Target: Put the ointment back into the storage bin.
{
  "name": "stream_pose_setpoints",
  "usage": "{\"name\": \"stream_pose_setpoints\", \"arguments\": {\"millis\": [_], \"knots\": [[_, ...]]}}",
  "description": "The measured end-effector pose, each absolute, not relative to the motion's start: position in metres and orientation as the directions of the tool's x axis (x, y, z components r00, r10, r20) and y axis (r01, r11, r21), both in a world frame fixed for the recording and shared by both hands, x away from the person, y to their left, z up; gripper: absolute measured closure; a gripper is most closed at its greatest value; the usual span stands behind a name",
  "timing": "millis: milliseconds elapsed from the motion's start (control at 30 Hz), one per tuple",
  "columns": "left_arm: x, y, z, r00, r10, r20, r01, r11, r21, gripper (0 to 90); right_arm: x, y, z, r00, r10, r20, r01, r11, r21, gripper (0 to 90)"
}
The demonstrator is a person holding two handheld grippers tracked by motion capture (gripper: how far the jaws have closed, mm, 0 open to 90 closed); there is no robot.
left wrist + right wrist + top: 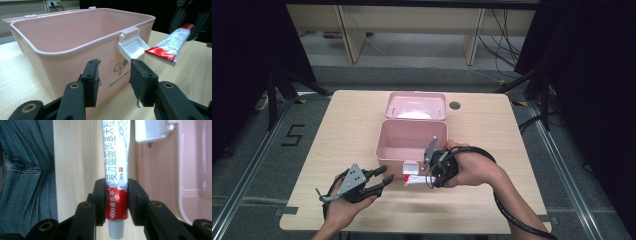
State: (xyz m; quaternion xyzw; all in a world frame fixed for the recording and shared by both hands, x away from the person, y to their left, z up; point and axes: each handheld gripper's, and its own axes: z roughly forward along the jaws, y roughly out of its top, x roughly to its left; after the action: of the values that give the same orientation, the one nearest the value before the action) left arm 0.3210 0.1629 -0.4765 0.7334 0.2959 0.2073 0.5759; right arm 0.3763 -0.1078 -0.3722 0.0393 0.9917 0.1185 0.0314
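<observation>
**Inspector:** Item under handling: an ointment tube (116, 170), white and red, lifted just in front of the pink medicine box (409, 140), near the box's white latch (132, 47)

**Assistant:** How should it handle?

**Inspector:** My judgement: light, soft-walled, prone to denting or oozing under a hard squeeze. Firmest hold is at the shoulder beside the cap, where it is now taken; the crimped tail would flex

**Assistant:** Gripper states?

**Inspector:** Right gripper (116, 202) pinches the tube's red end, pads pressed on both sides, cap toward the hand. Left gripper (113, 75) stands spread with nothing between its jaws, aimed at the box's front wall

**Assistant:** Hand pose?

**Inspector:** Right hand (472, 170) sits at the box's front right corner, tube lying roughly level along the front. Left hand (344, 202) rests low, front left of the box, apart from it
</observation>
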Motion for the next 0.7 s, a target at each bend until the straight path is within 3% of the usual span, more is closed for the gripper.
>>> {"name": "stream_pose_setpoints", "arguments": {"millis": [700], "knots": [[0.320, 0.162, -0.477, 0.739, 0.673, -0.039, 0.200, -0.163, 0.966, 58.2, 0.382, -0.114, -0.347, -0.990, 0.119, -0.075, 0.093, 0.953, 0.289, 71.4]]}}
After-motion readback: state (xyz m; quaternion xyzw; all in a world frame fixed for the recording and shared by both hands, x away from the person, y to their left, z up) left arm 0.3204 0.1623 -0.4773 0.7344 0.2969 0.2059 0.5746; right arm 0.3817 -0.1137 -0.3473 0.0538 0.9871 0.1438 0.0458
